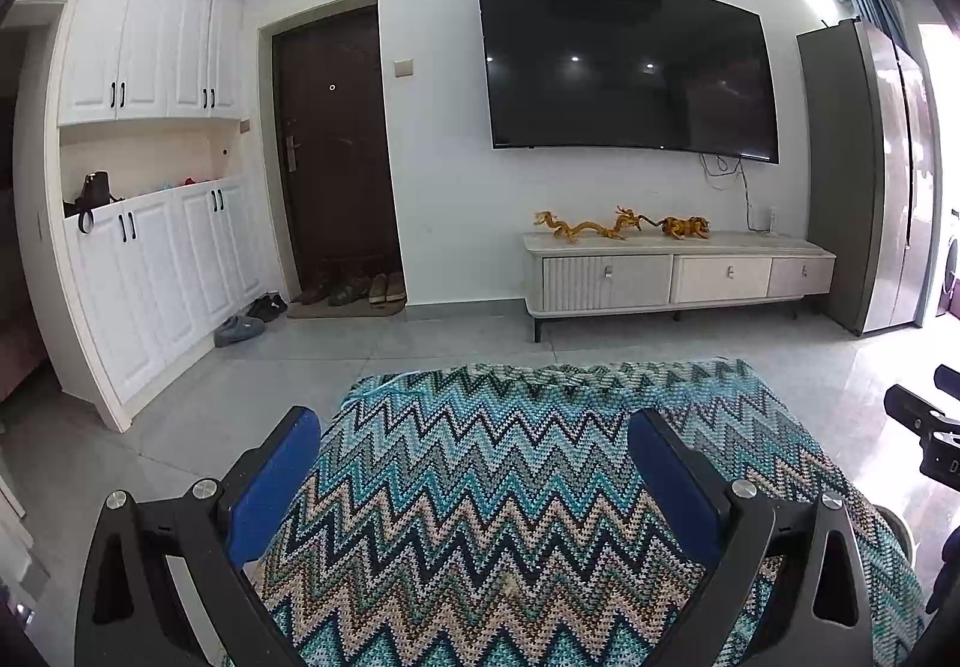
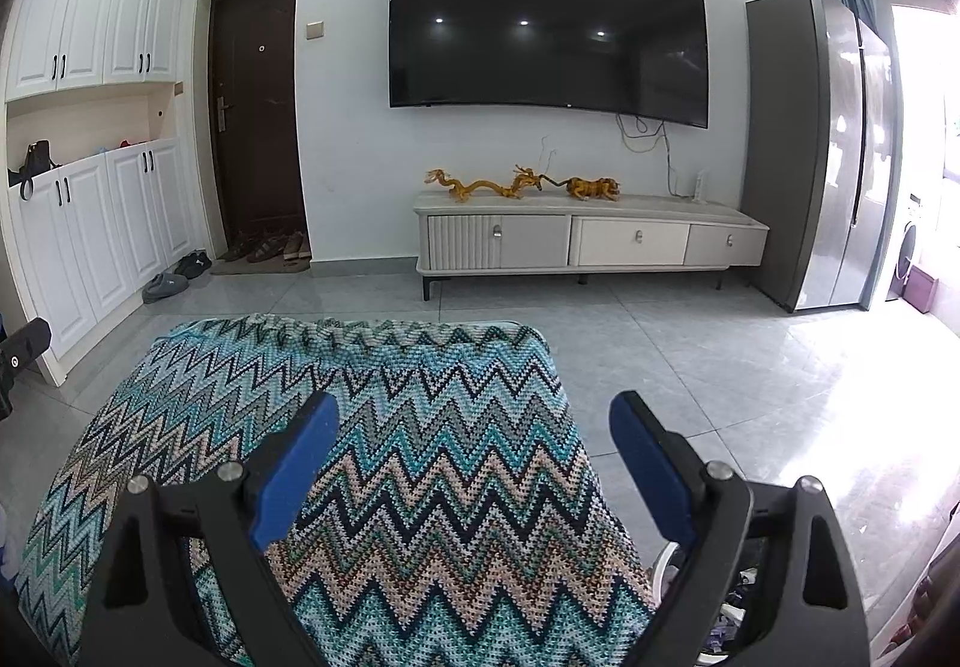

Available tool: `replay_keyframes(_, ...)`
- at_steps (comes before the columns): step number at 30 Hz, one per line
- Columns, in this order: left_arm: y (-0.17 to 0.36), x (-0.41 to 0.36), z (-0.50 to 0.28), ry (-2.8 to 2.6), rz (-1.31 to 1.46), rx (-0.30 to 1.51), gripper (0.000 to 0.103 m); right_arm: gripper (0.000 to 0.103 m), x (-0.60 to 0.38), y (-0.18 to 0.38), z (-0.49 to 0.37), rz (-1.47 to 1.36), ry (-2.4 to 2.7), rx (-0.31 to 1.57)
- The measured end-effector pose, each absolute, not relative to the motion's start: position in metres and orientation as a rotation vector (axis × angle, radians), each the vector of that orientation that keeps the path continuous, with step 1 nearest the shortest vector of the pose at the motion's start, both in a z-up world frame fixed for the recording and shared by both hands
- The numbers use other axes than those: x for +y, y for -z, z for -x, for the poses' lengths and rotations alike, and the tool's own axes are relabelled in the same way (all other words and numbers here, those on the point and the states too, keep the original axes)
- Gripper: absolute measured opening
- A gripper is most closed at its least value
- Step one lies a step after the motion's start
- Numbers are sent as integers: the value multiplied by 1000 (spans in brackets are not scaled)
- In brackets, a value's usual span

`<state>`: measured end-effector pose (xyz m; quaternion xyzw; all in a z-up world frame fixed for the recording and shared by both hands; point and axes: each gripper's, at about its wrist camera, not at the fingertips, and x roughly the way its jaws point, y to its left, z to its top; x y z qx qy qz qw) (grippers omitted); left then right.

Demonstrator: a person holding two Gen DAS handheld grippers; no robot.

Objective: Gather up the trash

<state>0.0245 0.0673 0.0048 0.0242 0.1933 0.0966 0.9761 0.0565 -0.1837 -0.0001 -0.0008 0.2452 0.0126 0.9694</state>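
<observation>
My left gripper (image 1: 474, 421) hovers over a table draped in a teal, tan and black zigzag cloth (image 1: 498, 487). Its blue pads stand wide apart with nothing between them. My right gripper (image 2: 476, 403) is open the same way above the right part of that cloth (image 2: 372, 427), also holding nothing. A black part of the right gripper (image 1: 924, 427) shows at the left wrist view's right edge. No trash lies on the visible cloth. Below the table's right edge, a white rim (image 2: 665, 559) and some mixed clutter (image 2: 735, 613) peek out from behind the right finger.
Grey tiled floor (image 2: 690, 355) stretches ahead to a low TV cabinet (image 2: 600, 241) with golden figurines under a wall TV (image 2: 540, 25). White cupboards (image 1: 150, 259), a dark door (image 1: 336, 151) with shoes (image 1: 360, 289) lie left. A tall fridge (image 2: 822, 151) stands right.
</observation>
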Motion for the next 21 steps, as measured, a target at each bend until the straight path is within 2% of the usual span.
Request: replay_keyframes(21, -3, 61, -25, -173, -64, 410, 103, 92, -196, 8, -54, -11, -11, 507)
